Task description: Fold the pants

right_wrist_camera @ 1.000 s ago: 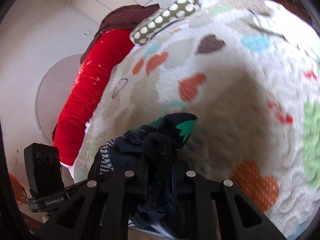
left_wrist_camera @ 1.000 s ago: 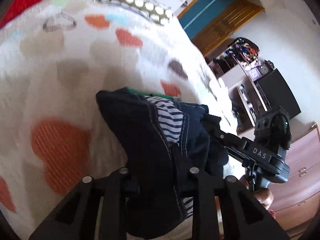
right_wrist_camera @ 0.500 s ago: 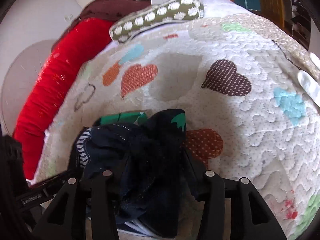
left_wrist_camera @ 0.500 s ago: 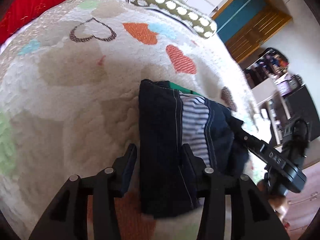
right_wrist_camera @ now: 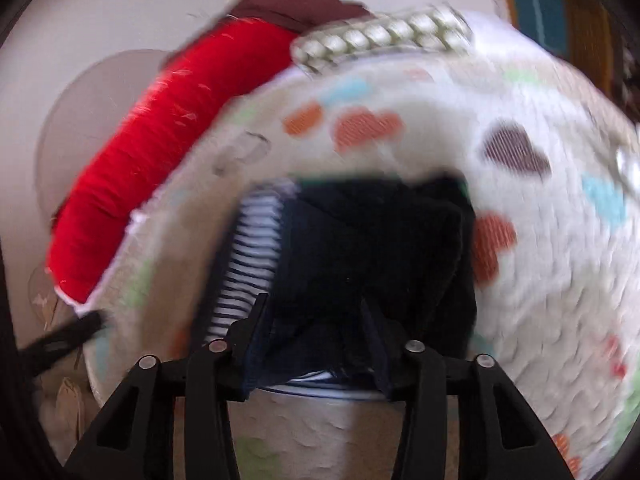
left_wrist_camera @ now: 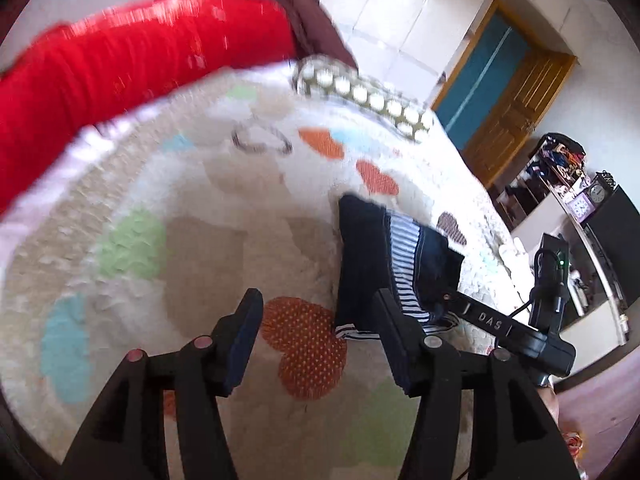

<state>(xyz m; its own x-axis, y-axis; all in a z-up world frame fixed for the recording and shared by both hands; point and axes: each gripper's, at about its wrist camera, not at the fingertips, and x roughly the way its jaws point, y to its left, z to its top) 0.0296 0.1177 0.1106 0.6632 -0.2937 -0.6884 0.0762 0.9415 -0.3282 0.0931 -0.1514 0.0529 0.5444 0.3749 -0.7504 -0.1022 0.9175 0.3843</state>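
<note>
- Right of centre in the left wrist view, the pants [left_wrist_camera: 384,260] lie as a compact dark bundle on the heart-print quilt [left_wrist_camera: 208,248], with a band of blue-and-white striped lining showing along the fold.
- Its long axis runs from the lower middle of that frame up toward the upper right, roughly in line with the fingers of the left gripper [left_wrist_camera: 320,320].
- That gripper is spread wide and holds nothing; only quilt and an orange heart show between its fingers.
- The bundle lies off to the right of the gap, its near edge passing just behind the right-hand finger [left_wrist_camera: 394,336], so the pants are beside this claw and not within it.
- From the right wrist view the bundle [right_wrist_camera: 360,248] fills the middle of the frame, directly ahead of the right gripper [right_wrist_camera: 316,316].
- Its fingers are also parted, and the dark cloth sits in and just beyond the gap; the view is blurred, so whether the pads touch the fabric cannot be told.
- The right gripper is clearly the nearer one and squarely lined up; the left would need to shift to its right to reach the cloth.
- Judging by the tidy rectangle, the folding looks close to done, and any further move would likely be a smoothing or a release.
- A red bolster [left_wrist_camera: 132,60] and a spotted pillow [left_wrist_camera: 360,92] lie along the far edge of the bed, well apart from the bundle.
</note>
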